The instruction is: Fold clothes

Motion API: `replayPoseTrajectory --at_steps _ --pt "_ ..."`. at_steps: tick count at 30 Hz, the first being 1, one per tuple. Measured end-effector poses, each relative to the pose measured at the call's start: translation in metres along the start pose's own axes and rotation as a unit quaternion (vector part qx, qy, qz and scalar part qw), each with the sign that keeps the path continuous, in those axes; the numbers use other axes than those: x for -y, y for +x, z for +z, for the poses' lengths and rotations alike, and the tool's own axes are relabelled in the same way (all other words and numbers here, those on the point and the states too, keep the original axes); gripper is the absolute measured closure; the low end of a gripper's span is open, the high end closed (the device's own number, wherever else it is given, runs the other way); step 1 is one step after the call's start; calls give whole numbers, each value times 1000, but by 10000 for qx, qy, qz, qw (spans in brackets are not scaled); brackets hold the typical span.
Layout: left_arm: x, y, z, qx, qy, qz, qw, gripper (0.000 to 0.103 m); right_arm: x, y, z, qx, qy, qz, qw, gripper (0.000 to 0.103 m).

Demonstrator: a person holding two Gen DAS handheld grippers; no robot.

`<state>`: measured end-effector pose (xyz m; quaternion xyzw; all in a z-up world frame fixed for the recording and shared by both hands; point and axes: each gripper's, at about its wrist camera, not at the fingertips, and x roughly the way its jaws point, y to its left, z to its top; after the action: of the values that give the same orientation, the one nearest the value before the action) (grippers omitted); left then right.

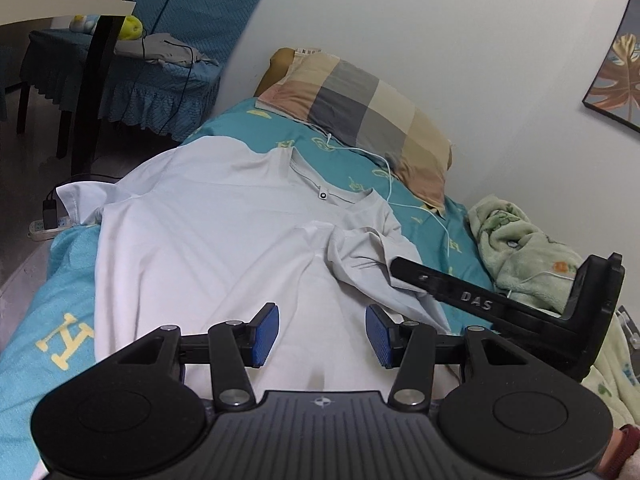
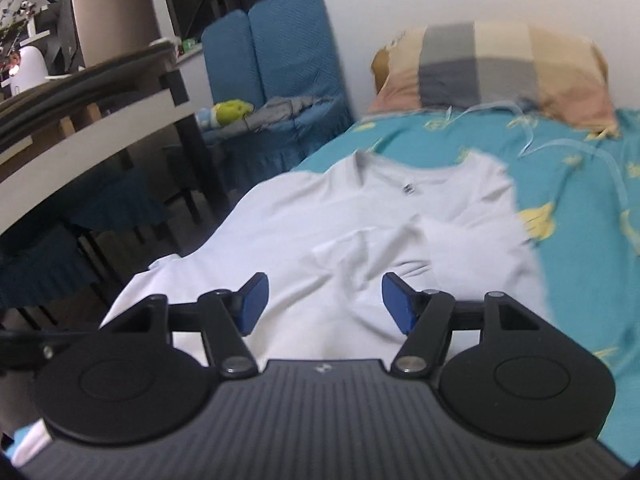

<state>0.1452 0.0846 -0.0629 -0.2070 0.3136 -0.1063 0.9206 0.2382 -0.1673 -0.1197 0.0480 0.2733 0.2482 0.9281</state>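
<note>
Shirt: a white T-shirt point(image 1: 208, 240) is lying spread flat on the bed point(image 1: 44, 280), collar toward the pillow point(image 1: 360, 120); one sleeve is hanging over the bed's edge, the other is lying folded in over the chest.
Left gripper point(image 1: 322, 334): is hovering above the shirt's lower part, jaws spread wide, blue pads point(image 1: 266, 332) gripping nothing.
Right gripper point(image 2: 322, 304): is hovering over the shirt near its middle, jaws spread, nothing between them; in the left view its black body is showing just beside the folded sleeve.
Bed: is wearing a teal sheet with yellow print.
Cable point(image 1: 388, 172): a thin white cord is trailing from the pillow past the collar.
Blanket point(image 1: 516, 248): a pale green one is lying bunched by the wall.
Chair point(image 1: 176, 40): blue-covered, is standing beyond the bed with grey cloth on its seat.
</note>
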Motion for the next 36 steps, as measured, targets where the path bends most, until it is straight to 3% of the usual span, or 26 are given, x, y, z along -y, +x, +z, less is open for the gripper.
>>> replayPoseTrajectory --at_steps 3,6,14,17,18,19,20,22,26,29,32,36 --pt "5 4 -5 -18 85 60 9999 51 31 -2 2 -97 264 -504 9983 37" --pt "9 8 -10 -39 171 129 9998 51 57 9 -9 -254 621 -695 9953 37" --pt "1 40 -19 -311 -45 261 9992 51 41 51 -17 -209 -226 -901 9955 38" --pt "3 48 -23 -336 20 276 9991 51 47 65 -14 -164 -97 -1099 9938 40" --pt "4 50 -25 -335 74 288 9990 51 52 67 -11 -106 77 -1153 9932 44" --pt "6 52 -26 -340 127 295 9989 51 59 68 -9 -49 271 -1205 9923 60" --pt "7 54 -27 -350 181 297 9988 51 67 67 -6 -9 500 -1243 9910 88" --pt "9 57 -28 -364 276 299 9985 51 82 62 0 55 816 -1130 9902 94" --pt "15 66 -20 -361 292 203 9987 50 105 42 15 325 1232 -653 9897 95" --pt "26 85 2 -248 537 68 9982 48 116 36 19 183 1551 -216 9875 95" --pt "46 120 34 14 1518 78 9884 43 127 30 23 40 1866 222 9822 95" --pt "72 184 68 -75 3130 221 9495 43 137 26 24 -71 2140 628 9748 95"
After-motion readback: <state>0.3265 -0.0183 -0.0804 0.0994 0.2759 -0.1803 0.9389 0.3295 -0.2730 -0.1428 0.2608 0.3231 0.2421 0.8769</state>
